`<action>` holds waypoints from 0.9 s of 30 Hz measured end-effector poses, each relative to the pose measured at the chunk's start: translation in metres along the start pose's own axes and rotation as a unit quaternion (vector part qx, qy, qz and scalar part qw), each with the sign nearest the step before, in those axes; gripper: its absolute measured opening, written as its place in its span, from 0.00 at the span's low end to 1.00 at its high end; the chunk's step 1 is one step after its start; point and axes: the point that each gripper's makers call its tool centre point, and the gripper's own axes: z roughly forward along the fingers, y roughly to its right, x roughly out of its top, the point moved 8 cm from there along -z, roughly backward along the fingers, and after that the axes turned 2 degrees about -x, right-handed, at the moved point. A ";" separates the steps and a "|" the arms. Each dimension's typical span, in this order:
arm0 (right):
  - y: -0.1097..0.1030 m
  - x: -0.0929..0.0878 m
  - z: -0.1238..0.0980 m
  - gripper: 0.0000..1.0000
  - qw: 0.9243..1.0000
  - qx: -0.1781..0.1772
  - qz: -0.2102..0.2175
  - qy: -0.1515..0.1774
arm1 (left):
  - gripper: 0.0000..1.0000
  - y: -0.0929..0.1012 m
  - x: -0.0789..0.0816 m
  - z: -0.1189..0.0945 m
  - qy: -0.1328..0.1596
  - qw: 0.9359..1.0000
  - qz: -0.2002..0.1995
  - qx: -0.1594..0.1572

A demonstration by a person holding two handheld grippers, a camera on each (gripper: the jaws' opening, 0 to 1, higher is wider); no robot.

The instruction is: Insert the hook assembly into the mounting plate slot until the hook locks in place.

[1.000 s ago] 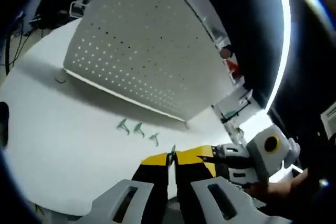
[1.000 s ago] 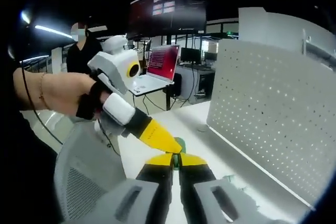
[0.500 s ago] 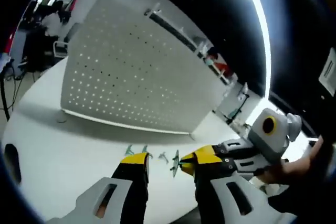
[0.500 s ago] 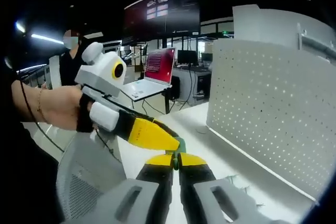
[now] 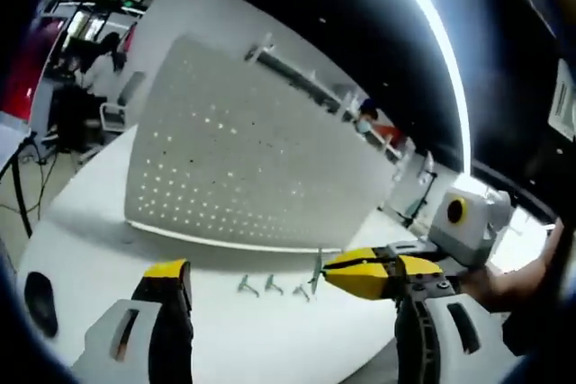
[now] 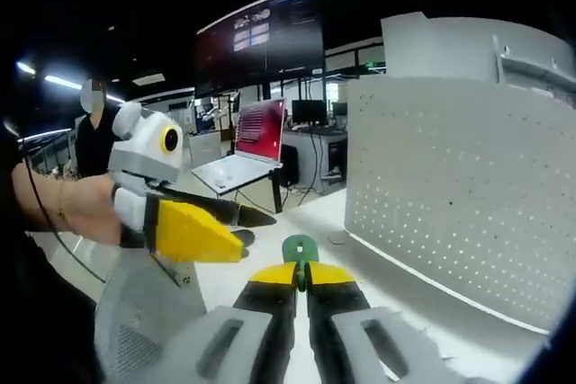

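The white perforated mounting plate (image 5: pixel 243 168) stands upright on the white table (image 5: pixel 99 249); it is also at the right of the right gripper view (image 6: pixel 459 186). My right gripper (image 6: pixel 300 269) is shut on a small green hook (image 6: pixel 300 248) held up in the air. In the left gripper view that same right gripper (image 5: pixel 326 269) comes in from the right, its yellow tips pinching the hook (image 5: pixel 317 269) in front of the plate's lower edge. My left gripper (image 5: pixel 288 290) is wide open with nothing in it. It shows as the left gripper (image 6: pixel 252 236) just left of the hook.
Three spare hooks (image 5: pixel 273 286) lie on the table below the plate's lower edge. A laptop (image 6: pixel 252 137) and a big dark screen (image 6: pixel 261 38) stand beyond the table. A person (image 6: pixel 94 123) stands at the back left. A dark oval object (image 5: pixel 40 292) lies near the table's left edge.
My left gripper has opened wide and let go of the hook. The hook stays in the shut right gripper. The left gripper has drawn back from the right one.
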 end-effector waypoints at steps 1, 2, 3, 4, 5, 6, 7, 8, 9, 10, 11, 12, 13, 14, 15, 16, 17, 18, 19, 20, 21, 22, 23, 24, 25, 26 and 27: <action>0.001 0.000 0.001 0.00 1.000 -0.001 0.001 0.001 | 0.97 0.001 0.000 0.000 -0.003 1.000 0.005 -0.001; 0.002 0.001 0.001 0.00 1.000 -0.004 0.001 0.003 | 1.00 0.003 -0.001 0.001 -0.004 1.000 0.009 0.000; 0.003 0.001 0.002 0.00 1.000 -0.006 0.002 0.005 | 1.00 0.004 -0.001 0.001 -0.007 1.000 0.013 0.001; 0.004 0.001 0.002 0.00 1.000 -0.009 0.003 0.006 | 1.00 0.005 -0.001 0.001 -0.012 1.000 0.019 0.001; 0.005 0.001 0.002 0.00 1.000 -0.012 0.004 0.007 | 1.00 0.006 -0.002 0.001 -0.014 1.000 0.027 0.001; 0.008 0.002 0.002 0.00 1.000 -0.019 0.009 0.013 | 1.00 0.008 -0.002 0.002 -0.018 0.999 0.038 0.000; 0.010 0.004 0.002 0.00 0.999 -0.030 0.011 0.028 | 1.00 0.009 -0.003 0.002 -0.019 0.999 0.044 -0.001; 0.012 0.007 0.002 0.00 0.998 -0.039 -0.004 0.047 | 1.00 0.010 -0.003 0.003 -0.020 0.999 0.049 0.000; 0.014 0.007 0.002 0.00 0.997 -0.053 -0.030 0.050 | 1.00 0.011 -0.003 0.003 -0.022 0.998 0.055 0.000; 0.015 0.008 0.002 0.00 0.996 -0.066 -0.035 0.058 | 1.00 0.012 -0.003 0.003 -0.024 0.998 0.058 0.001; 0.017 0.011 0.002 0.00 0.994 -0.077 -0.032 0.076 | 1.00 0.013 -0.003 0.004 -0.025 0.998 0.063 0.002; 0.020 0.012 0.002 0.00 0.992 -0.089 -0.030 0.080 | 1.00 0.013 -0.003 0.004 -0.026 0.998 0.064 0.001; 0.024 0.015 0.002 0.00 0.990 -0.106 -0.030 0.089 | 1.00 0.013 -0.003 0.004 -0.026 0.997 0.066 0.000; 0.026 0.016 0.003 0.00 0.989 -0.112 -0.026 0.095 | 1.00 0.013 -0.004 0.005 -0.024 0.998 0.065 0.000; 0.031 0.018 0.005 0.00 0.987 -0.125 -0.023 0.101 | 1.00 0.013 -0.006 0.006 -0.024 0.999 0.046 -0.002; 0.033 0.019 0.005 0.00 0.985 -0.132 -0.023 0.106 | 1.00 0.013 -0.007 0.006 -0.024 0.999 0.034 -0.003; 0.038 0.021 0.007 0.00 0.984 -0.141 -0.023 0.110 | 1.00 0.011 -0.009 0.007 -0.020 1.000 0.013 -0.006; 0.040 0.021 0.008 0.00 0.982 -0.147 -0.025 0.112 | 1.00 0.010 -0.011 0.007 -0.021 1.000 0.006 -0.005; 0.043 0.022 0.009 0.00 0.982 -0.151 -0.022 0.113 | 1.00 0.008 -0.012 0.007 -0.023 1.000 0.007 -0.003; 0.048 0.023 0.010 0.00 0.980 -0.160 -0.020 0.118 | 1.00 0.008 -0.013 0.007 -0.024 1.000 0.008 -0.003; 0.052 0.024 0.010 0.00 0.978 -0.171 -0.015 0.122 | 1.00 0.008 -0.014 0.007 -0.027 1.000 0.010 -0.004; 0.059 0.025 0.011 0.00 0.975 -0.180 -0.007 0.128 | 1.00 0.008 -0.015 0.006 -0.029 1.000 0.011 -0.004; 0.062 0.026 0.012 0.00 0.975 -0.184 -0.007 0.128 | 1.00 0.009 -0.015 0.006 -0.030 0.999 0.011 -0.004; 0.073 0.028 0.013 0.00 0.970 -0.203 -0.003 0.131 | 1.00 0.008 -0.016 0.006 -0.033 0.999 0.009 -0.005; 0.076 0.029 0.013 0.00 0.969 -0.207 -0.002 0.133 | 1.00 0.008 -0.017 0.006 -0.034 0.999 0.008 -0.005; 0.084 0.031 0.013 0.00 0.966 -0.219 0.004 0.137 | 1.00 0.008 -0.017 0.006 -0.032 0.999 0.006 -0.005; 0.090 0.033 0.013 0.00 0.964 -0.226 0.006 0.139 | 1.00 0.008 -0.016 0.006 -0.031 0.999 0.005 -0.005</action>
